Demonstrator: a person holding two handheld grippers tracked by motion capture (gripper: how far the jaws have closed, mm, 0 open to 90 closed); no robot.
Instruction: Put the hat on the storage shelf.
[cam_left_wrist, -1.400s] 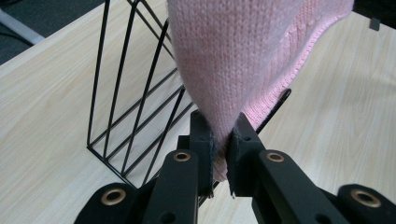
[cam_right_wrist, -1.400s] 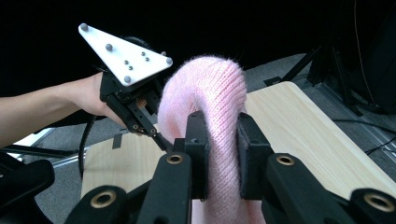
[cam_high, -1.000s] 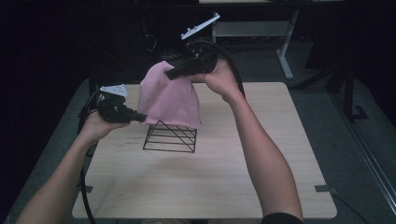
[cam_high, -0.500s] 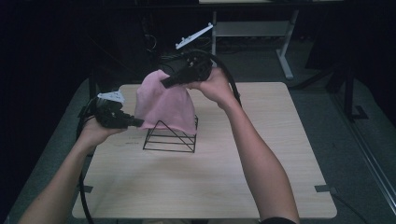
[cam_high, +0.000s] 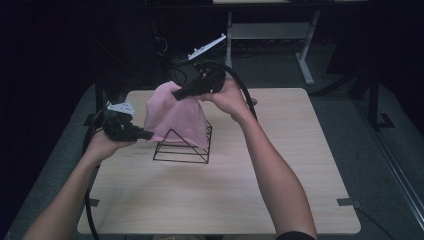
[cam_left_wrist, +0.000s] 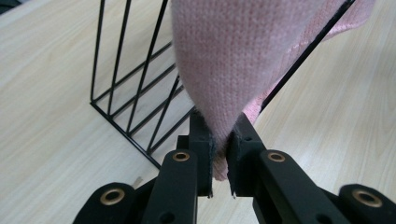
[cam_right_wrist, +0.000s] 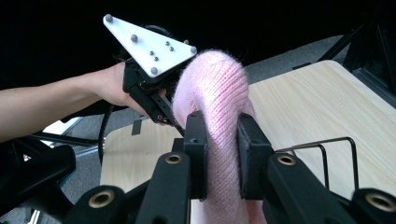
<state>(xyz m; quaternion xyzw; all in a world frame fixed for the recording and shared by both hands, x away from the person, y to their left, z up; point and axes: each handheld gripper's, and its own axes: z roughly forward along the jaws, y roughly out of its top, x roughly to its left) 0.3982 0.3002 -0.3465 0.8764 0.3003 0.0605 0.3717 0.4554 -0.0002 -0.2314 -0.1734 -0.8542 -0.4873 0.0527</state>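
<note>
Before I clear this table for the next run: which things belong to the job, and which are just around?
In the job:
pink cloth
black wire rack
left gripper
right gripper

Just around:
tape marks on table
desk frame behind

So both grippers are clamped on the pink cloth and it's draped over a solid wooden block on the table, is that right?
Not quite. Both the left gripper and the right gripper are clamped on the pink cloth, but it hangs over a black wire rack, not a solid wooden block. The high view shows the rack's open triangular frame on the table.
</note>
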